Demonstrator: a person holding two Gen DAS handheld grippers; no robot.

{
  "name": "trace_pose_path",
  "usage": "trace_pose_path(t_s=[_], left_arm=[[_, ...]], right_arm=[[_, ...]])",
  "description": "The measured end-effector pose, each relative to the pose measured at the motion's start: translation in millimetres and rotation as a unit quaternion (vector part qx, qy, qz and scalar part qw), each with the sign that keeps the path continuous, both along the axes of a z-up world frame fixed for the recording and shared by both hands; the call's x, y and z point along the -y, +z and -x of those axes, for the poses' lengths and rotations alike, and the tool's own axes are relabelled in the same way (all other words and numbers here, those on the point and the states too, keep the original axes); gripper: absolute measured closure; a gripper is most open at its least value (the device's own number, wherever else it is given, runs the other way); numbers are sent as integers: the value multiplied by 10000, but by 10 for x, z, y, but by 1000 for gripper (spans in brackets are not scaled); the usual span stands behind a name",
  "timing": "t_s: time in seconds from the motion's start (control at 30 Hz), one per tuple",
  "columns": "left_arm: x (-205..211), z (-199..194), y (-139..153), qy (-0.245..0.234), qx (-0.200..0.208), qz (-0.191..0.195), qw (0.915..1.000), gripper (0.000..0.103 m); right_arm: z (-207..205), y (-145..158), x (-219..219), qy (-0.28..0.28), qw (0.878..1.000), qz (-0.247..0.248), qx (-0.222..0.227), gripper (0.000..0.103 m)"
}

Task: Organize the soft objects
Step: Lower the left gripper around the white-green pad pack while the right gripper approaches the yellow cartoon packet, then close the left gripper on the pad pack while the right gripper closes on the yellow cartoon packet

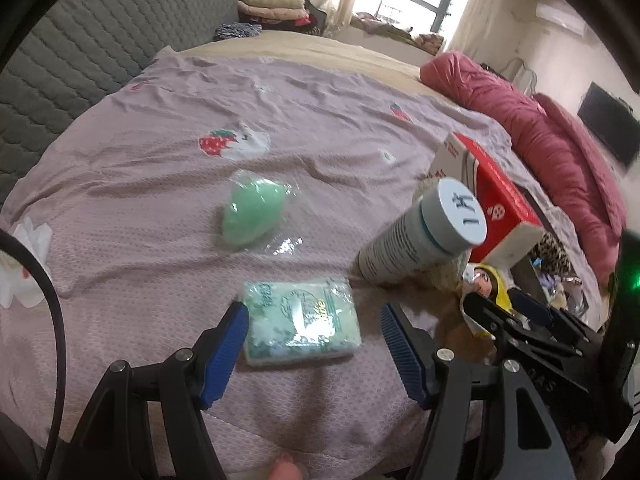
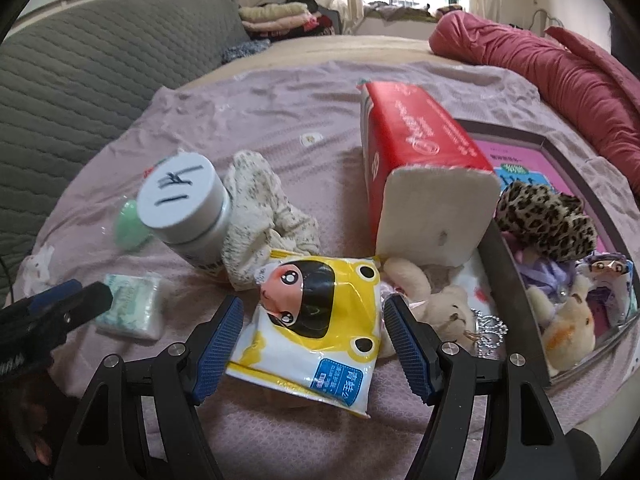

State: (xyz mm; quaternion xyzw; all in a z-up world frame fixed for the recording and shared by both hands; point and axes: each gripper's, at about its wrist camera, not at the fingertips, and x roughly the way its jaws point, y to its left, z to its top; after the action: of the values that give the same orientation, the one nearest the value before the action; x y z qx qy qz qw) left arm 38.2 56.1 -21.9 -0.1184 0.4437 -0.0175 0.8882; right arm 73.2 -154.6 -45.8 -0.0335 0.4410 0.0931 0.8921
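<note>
My left gripper [image 1: 314, 316] is open, its blue fingers on either side of a small green tissue pack [image 1: 301, 320] lying on the pink bedspread. A green sponge in clear wrap [image 1: 253, 214] lies farther out. My right gripper [image 2: 313, 312] is open around a yellow wet-wipe pack with a cartoon face [image 2: 316, 324]. A beige plush bear [image 2: 444, 308] lies just right of it. A grey tray [image 2: 508, 280] at the right holds a leopard-print piece [image 2: 546, 220] and an orange plush [image 2: 568, 328]. The green tissue pack also shows in the right wrist view [image 2: 132, 308].
A white bottle with a marked cap [image 2: 186, 208] stands beside a crumpled cream cloth [image 2: 260, 216]. A red tissue box [image 2: 420, 160] stands behind the wipes. A red duvet [image 2: 560, 60] lies along the right. A grey quilted headboard [image 1: 80, 60] is at the left.
</note>
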Motion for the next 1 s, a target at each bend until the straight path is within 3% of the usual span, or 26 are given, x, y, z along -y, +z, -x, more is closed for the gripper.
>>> trace_pose_path(t_s=[0.5,0.7,1.0], left_arm=[[37,-73,-178,103,-277,-234,9993,31],[13,-74,-198,123,-305,-229,9992,31],[9,-95,-253,151,-379,-249,9989,30]], right_arm=[[-109,-172,-34,-26,9997,214,-63,26],[-91,-153,-18,37,9999,142,-55,35],[-20,-41,92,-31,9999,-88,46,37]])
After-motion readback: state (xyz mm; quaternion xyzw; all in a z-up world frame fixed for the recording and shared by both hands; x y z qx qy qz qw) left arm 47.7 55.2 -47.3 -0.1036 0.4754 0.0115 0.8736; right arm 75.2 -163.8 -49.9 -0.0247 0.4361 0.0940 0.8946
